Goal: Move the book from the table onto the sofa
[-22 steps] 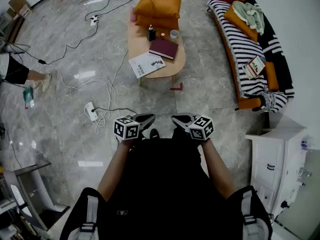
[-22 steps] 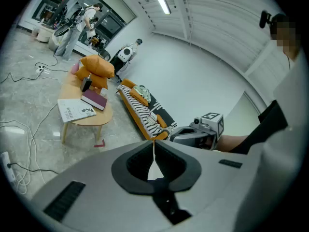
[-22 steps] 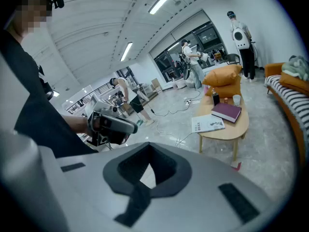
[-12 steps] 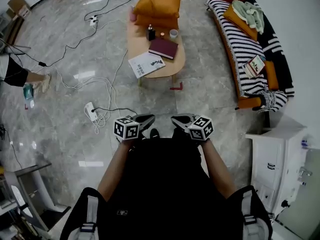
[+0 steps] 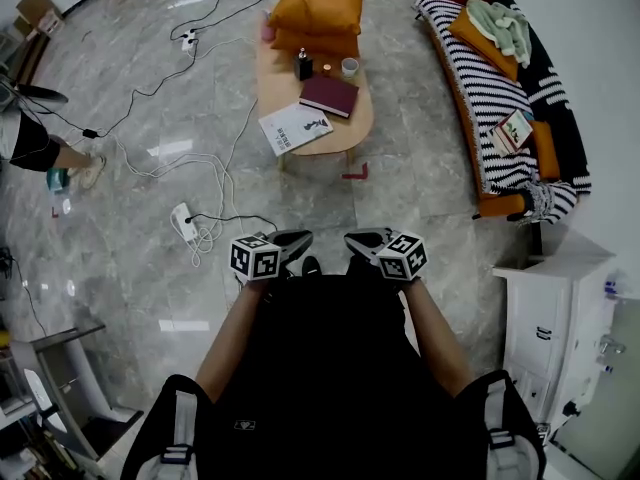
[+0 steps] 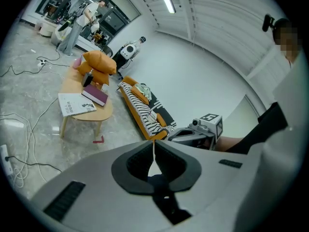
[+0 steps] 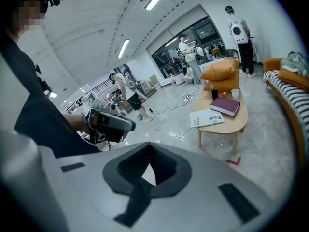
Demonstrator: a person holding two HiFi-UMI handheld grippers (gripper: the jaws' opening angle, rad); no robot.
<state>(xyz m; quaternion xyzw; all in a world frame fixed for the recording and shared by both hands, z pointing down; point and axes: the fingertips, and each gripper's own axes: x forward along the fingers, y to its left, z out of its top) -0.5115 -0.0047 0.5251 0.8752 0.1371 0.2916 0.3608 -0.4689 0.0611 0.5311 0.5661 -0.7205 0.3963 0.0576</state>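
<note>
A maroon book (image 5: 328, 96) lies on the oval wooden table (image 5: 350, 133), beside a white magazine (image 5: 296, 128). The same book (image 6: 95, 95) (image 7: 225, 105) shows far ahead in both gripper views. The orange sofa with a striped cover (image 5: 490, 108) stands to the right of the table. My left gripper (image 5: 294, 238) and right gripper (image 5: 360, 238) hang side by side close to my body, well short of the table. Both are shut with nothing between the jaws, as the left gripper view (image 6: 154, 145) and right gripper view (image 7: 147, 145) show.
Orange cushions (image 5: 318, 13), a dark bottle (image 5: 302, 65) and a cup (image 5: 348, 67) share the table. Cables and a power strip (image 5: 183, 223) trail over the marble floor on the left. A white cabinet (image 5: 545, 318) stands at the right. Another book (image 5: 513, 130) lies on the sofa. A person's leg (image 5: 55, 153) is at the left edge.
The person at the left edge has shifted a little. Both grippers stay where they were, still shut.
</note>
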